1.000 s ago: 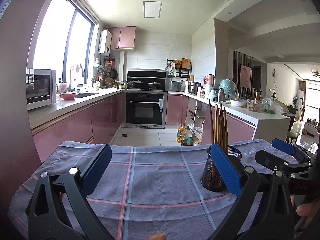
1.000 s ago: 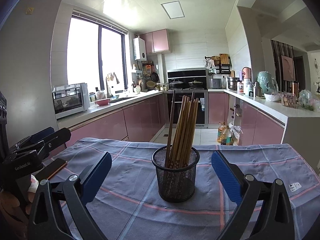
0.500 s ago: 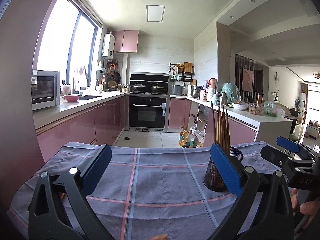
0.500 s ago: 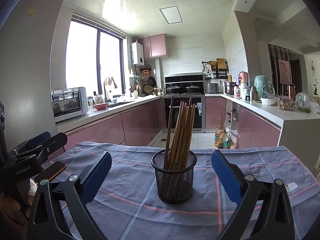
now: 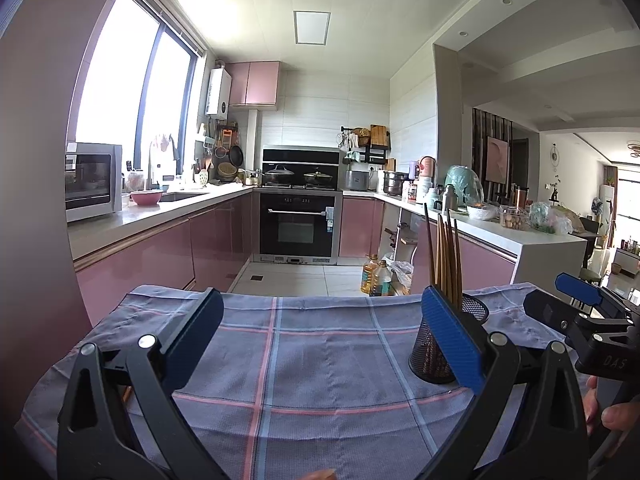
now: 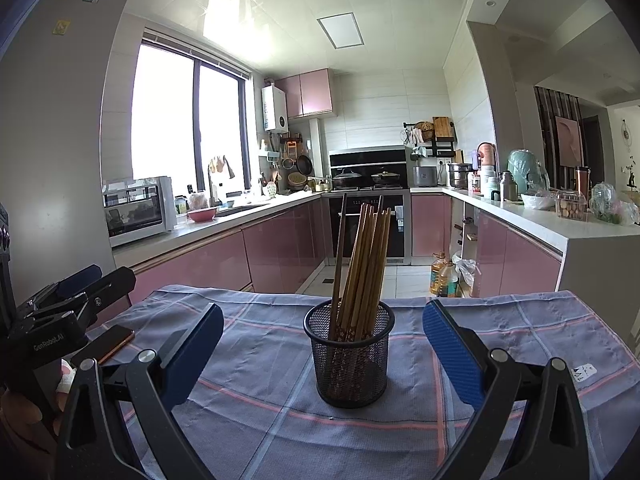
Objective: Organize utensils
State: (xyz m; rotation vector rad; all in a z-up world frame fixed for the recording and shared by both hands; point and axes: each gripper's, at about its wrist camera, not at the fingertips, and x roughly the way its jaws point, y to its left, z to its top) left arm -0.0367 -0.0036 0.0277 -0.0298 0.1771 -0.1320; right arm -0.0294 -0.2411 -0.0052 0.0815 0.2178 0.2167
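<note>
On a cloth-covered table at the edge of a pink kitchen, two handheld grippers face a finished-looking job. At far left of the right wrist view, a dark phone point(image 6: 107, 343) lies on the plaid tablecloth point(image 6: 520, 332) just beside the left gripper point(image 5: 320, 334), whose blue pads stand wide apart over bare cloth, gripping nothing. Toward the centre, the black mesh holder point(image 6: 351, 354) stands upright on the cloth, a bundle of wooden chopsticks point(image 6: 366, 264) leaning inside it with one darker stick set apart at the bundle's left. The right gripper point(image 6: 322, 344) is equally wide open and empty, its pads flanking the holder without touching it. No loose utensils show on the cloth, so the gathering step appears complete; the next move likely calls only for a check for strays outside the frame, or a careful withdrawal that leaves the light holder standing.
</note>
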